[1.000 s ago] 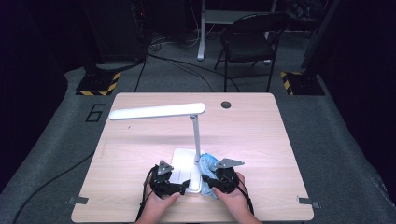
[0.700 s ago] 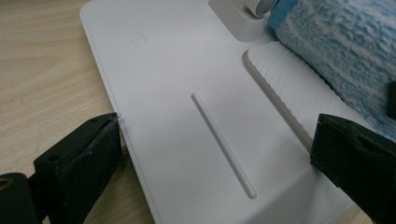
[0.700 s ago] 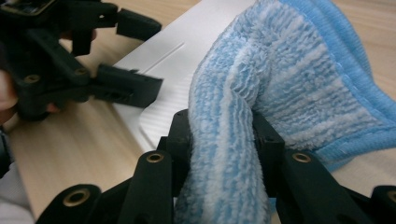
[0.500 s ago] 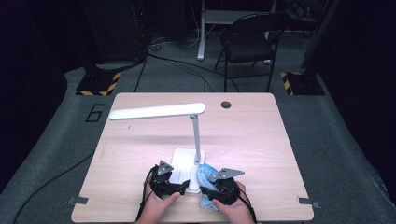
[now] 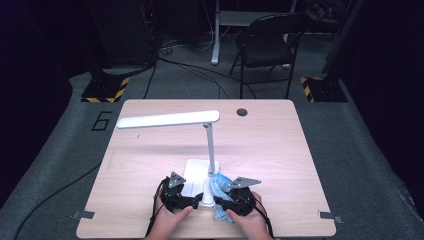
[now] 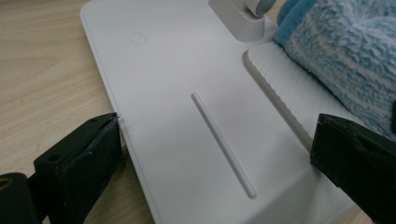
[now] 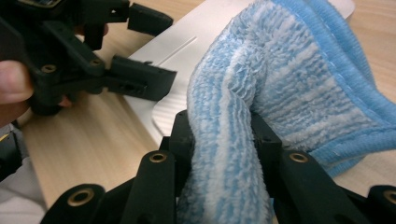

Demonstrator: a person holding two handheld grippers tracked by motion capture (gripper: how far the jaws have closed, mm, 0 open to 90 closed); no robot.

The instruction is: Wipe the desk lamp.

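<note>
A white desk lamp stands on the table, its flat base near the front edge and its long head reaching left. My left gripper straddles the base across its width. In the left gripper view the left pad touches the base's edge, and the grip looks shut on it. My right gripper is shut on a folded blue striped cloth, and its jaws have just closed a little tighter. The cloth lies on the base's right part beside the lamp's pole.
The wooden table has a round cable hole at the back. A black folding chair stands on the floor behind the table. Tape tabs mark the front corners.
The right gripper has turned slightly with the cloth, its grey plate now tipped out to the right. The left gripper and the lamp have stayed put.
</note>
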